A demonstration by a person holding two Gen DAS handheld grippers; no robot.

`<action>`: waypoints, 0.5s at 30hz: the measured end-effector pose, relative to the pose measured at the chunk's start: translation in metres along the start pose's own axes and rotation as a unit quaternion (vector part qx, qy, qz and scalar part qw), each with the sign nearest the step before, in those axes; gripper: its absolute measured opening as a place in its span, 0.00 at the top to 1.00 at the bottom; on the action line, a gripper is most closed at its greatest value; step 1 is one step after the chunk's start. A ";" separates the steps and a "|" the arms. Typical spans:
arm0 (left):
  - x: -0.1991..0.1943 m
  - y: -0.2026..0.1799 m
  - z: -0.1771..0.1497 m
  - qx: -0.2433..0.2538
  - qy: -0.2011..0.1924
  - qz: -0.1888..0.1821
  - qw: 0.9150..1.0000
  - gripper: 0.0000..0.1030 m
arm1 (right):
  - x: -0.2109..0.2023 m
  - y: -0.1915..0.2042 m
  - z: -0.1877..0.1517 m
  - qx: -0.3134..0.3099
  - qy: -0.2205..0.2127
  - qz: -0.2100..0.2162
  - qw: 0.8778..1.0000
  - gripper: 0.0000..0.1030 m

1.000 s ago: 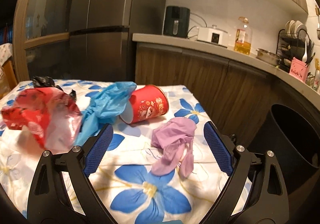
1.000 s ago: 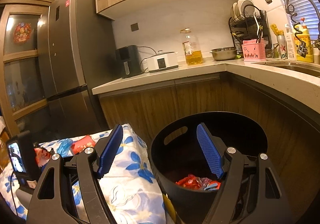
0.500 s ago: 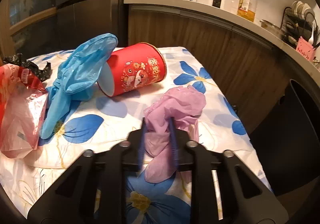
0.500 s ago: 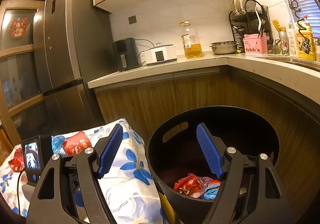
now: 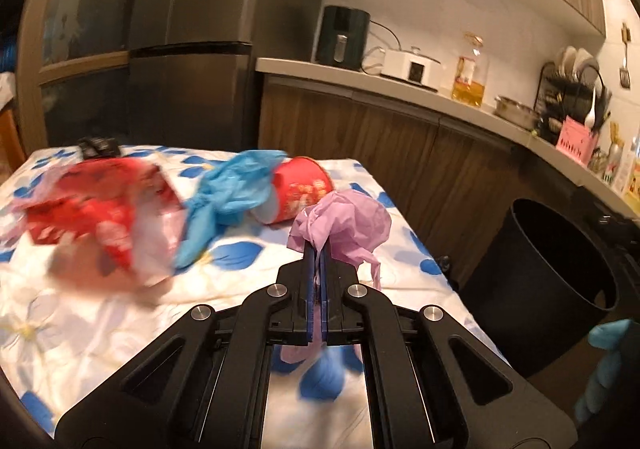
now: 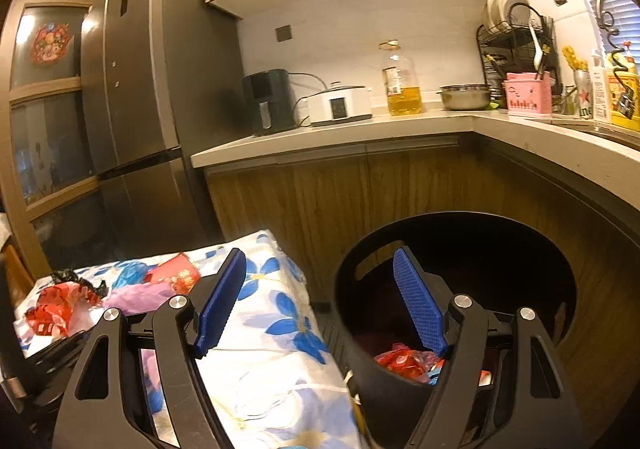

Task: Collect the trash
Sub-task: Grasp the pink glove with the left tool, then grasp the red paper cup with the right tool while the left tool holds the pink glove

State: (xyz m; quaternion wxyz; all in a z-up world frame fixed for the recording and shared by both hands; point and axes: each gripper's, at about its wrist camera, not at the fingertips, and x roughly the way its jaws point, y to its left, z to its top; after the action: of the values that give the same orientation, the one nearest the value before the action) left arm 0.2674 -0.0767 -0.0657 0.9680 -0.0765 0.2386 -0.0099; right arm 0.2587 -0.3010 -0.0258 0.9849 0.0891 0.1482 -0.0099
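Observation:
My left gripper (image 5: 319,249) is shut on a crumpled purple glove (image 5: 344,225) and holds it lifted above the flowered table (image 5: 100,313). On the table behind it lie a blue glove (image 5: 236,189), a red paper cup (image 5: 302,189) on its side and a red plastic wrapper (image 5: 96,209). The black trash bin (image 5: 552,281) stands to the right of the table. My right gripper (image 6: 320,297) is open and empty above the gap between the table (image 6: 280,349) and the bin (image 6: 460,257), which holds red wrappers (image 6: 404,361).
A black crumpled bag (image 5: 98,147) lies at the table's far left edge. Wooden cabinets and a counter (image 5: 400,89) with appliances run behind the table and bin. A fridge (image 5: 192,41) stands at the back left. A blue-gloved hand (image 5: 608,365) shows at lower right.
My left gripper closed on the purple glove and lifted it off the table. My right gripper stayed open over the bin, shifting slightly.

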 end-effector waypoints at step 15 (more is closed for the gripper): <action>-0.040 0.061 0.000 -0.043 -0.024 0.032 0.998 0.99 | 0.065 0.085 -0.011 -0.059 0.040 0.070 0.995 0.28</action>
State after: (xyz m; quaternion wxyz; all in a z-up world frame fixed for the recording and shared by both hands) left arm 0.2308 -0.0144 -0.0564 0.9691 -0.1102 0.2182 0.0329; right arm 0.3217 -0.2150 -0.0405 0.9800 0.0412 0.1810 0.0713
